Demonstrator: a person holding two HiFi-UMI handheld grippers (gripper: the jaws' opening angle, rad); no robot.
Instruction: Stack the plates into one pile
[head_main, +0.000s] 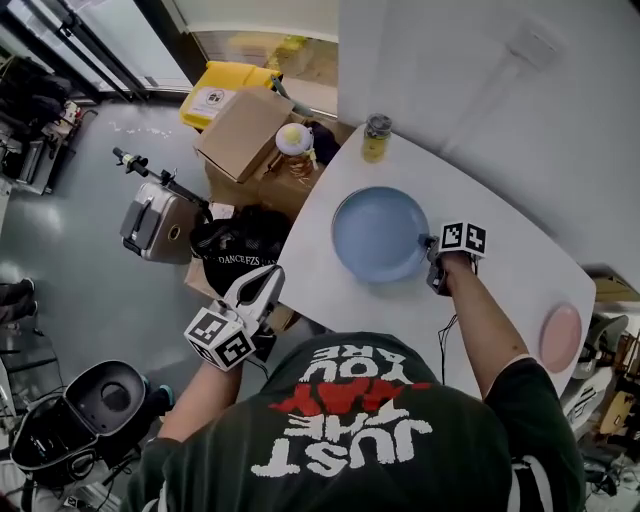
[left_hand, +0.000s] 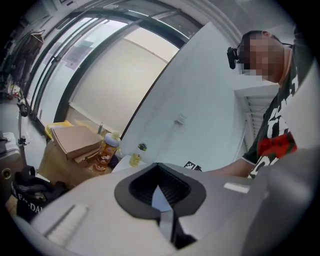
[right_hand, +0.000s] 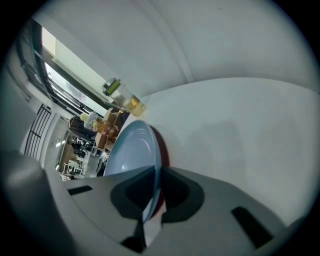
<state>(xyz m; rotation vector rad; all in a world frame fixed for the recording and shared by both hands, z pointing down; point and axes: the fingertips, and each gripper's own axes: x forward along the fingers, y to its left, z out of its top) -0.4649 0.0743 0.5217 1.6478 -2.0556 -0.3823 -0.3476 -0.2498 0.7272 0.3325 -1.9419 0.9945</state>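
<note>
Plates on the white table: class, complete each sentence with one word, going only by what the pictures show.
1. The plate that the right claw grips by its rim is ____ in colour.
2. The other plate, lying alone near the edge of the table, is ____ in colour.
3. The left claw, off to the side of the table, has its jaws together and holds ____.

Missing words: blue; pink; nothing.
</note>
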